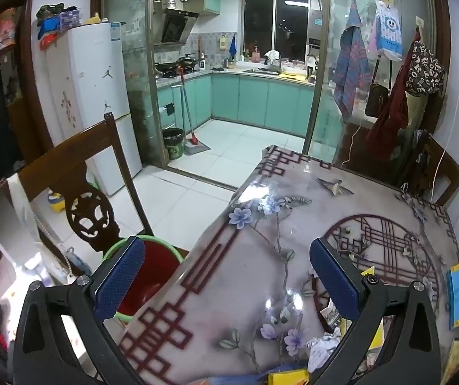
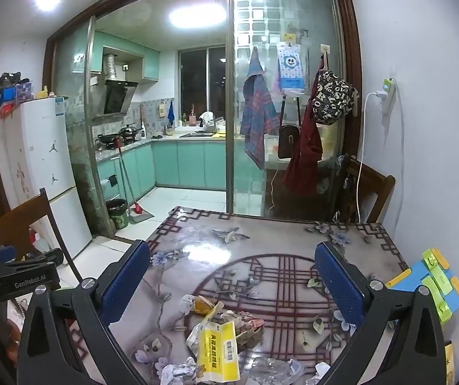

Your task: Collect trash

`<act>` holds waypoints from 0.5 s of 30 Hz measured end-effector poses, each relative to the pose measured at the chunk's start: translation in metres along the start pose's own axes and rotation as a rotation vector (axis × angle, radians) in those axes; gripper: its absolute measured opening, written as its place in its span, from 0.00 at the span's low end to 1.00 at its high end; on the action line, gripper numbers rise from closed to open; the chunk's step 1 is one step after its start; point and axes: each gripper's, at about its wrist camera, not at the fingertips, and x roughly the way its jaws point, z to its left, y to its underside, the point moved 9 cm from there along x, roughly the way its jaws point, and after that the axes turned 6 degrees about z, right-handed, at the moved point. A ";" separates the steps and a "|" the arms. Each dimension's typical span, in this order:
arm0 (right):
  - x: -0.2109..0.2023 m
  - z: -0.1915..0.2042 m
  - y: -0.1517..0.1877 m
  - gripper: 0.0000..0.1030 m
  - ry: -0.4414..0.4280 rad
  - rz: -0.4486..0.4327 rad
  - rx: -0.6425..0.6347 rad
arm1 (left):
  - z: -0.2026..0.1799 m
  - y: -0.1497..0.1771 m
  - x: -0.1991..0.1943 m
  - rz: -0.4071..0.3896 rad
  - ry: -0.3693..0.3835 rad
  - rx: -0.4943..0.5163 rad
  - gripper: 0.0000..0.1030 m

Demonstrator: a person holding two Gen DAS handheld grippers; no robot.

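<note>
1. The left gripper [image 1: 226, 276] has its blue-padded jaws spread wide, with nothing between them and nothing touched.
2. It hangs over the table's [image 1: 229, 288] left edge; at about 9 o'clock of it a red bucket [image 1: 152, 276] with a green rim sits beside a wooden chair [image 1: 78, 173].
3. The right gripper [image 2: 232, 276] is equally wide and holds nothing.
4. The trash pile [image 2: 223, 333] lies on the tablecloth at 6 o'clock of the right gripper, low between its arms: a yellow wrapper [image 2: 218, 349], crumpled paper, clear plastic.
5. In the left view, a crumpled scrap [image 1: 322, 349] lies at 5 o'clock.
</note>
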 end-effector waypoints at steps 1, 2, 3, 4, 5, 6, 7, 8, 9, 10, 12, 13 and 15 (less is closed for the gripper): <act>-0.002 -0.001 0.000 1.00 0.002 -0.001 -0.005 | 0.000 0.001 0.000 0.001 0.001 0.000 1.00; -0.003 -0.002 0.000 1.00 0.004 -0.003 -0.009 | 0.000 0.001 0.000 0.001 0.001 -0.001 1.00; -0.005 -0.004 0.000 1.00 0.004 -0.005 -0.011 | 0.000 0.001 0.000 0.000 0.000 0.000 1.00; -0.007 -0.006 -0.001 1.00 0.003 -0.003 -0.009 | 0.001 0.001 0.000 0.000 0.000 0.000 1.00; -0.010 -0.005 -0.002 1.00 0.000 0.003 0.000 | 0.001 0.001 0.000 -0.001 0.000 0.000 1.00; -0.005 0.000 -0.003 1.00 0.004 0.003 -0.001 | 0.001 0.001 0.000 0.000 0.000 0.000 1.00; -0.002 0.003 -0.003 1.00 0.005 0.003 0.000 | 0.000 0.001 0.000 0.000 0.000 -0.001 1.00; -0.001 0.004 -0.001 1.00 0.006 0.000 -0.001 | 0.000 0.001 0.000 0.001 0.000 -0.001 1.00; 0.000 0.002 0.001 1.00 0.003 -0.004 -0.001 | 0.000 0.001 0.000 0.000 -0.001 0.001 1.00; 0.000 0.002 0.001 1.00 0.002 -0.005 -0.001 | 0.001 0.001 -0.001 -0.001 -0.003 0.001 1.00; 0.000 0.000 0.000 1.00 0.001 -0.007 0.002 | 0.002 0.000 -0.001 -0.002 -0.005 0.001 1.00; 0.000 -0.001 -0.001 1.00 -0.002 -0.007 0.002 | 0.002 0.000 -0.001 -0.002 -0.005 0.000 1.00; 0.000 0.000 -0.001 1.00 -0.003 -0.004 0.004 | 0.002 0.000 -0.001 -0.002 -0.005 0.000 1.00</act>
